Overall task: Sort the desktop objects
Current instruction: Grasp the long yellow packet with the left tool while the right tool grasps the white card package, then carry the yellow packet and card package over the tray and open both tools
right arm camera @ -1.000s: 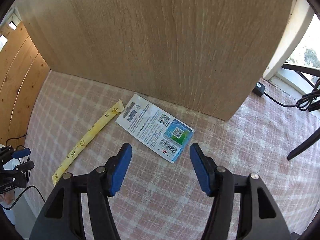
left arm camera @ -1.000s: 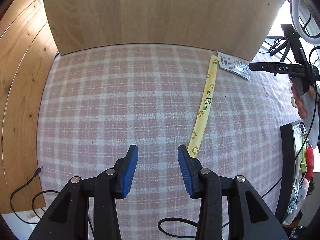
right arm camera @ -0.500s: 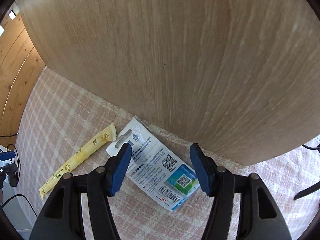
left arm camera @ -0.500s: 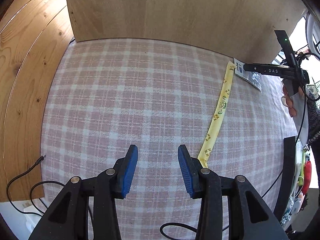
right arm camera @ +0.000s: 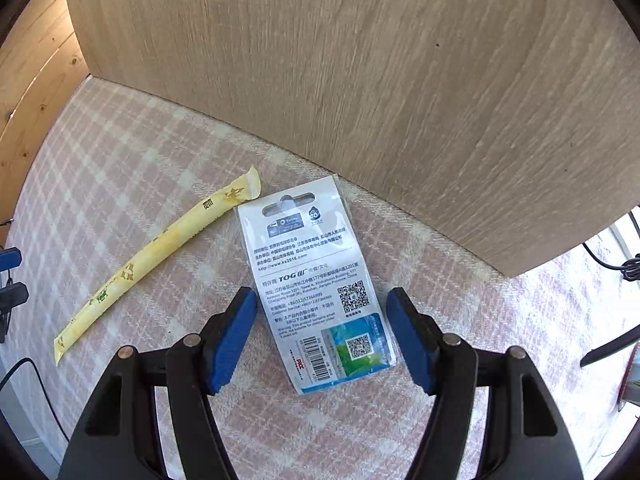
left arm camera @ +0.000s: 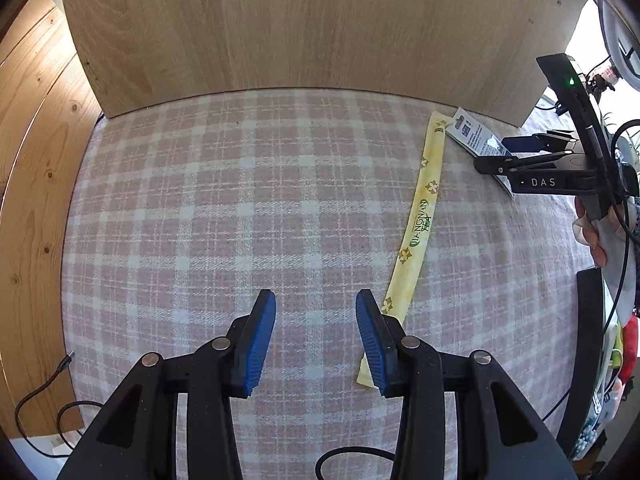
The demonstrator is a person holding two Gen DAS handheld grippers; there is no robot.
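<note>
A long yellow tea sachet (left arm camera: 421, 216) lies on the pink checked cloth (left arm camera: 224, 216), its near end just beside my left gripper's right finger. My left gripper (left arm camera: 316, 336) is open over bare cloth, nothing between its blue pads. A white printed packet with QR codes (right arm camera: 316, 280) lies flat near the wooden board. My right gripper (right arm camera: 321, 338) hangs over the packet's lower half, its jaws opening, pads on either side and clear of it. The sachet (right arm camera: 156, 256) lies left of the packet. In the left wrist view the right gripper (left arm camera: 536, 172) covers part of the packet (left arm camera: 472, 136).
An upright wooden board (right arm camera: 360, 80) backs the cloth. A wood-panelled wall (left arm camera: 32, 168) is on the left. A dark tray (left arm camera: 590, 352) with small items sits at the right edge. Cables (left arm camera: 44, 408) trail off the near-left corner. A hand (left arm camera: 596, 228) holds the right gripper.
The right gripper came down over the packet, rolled into line with it and spread wider. The left gripper sank and shifted toward the sachet's near end, its opening unchanged.
</note>
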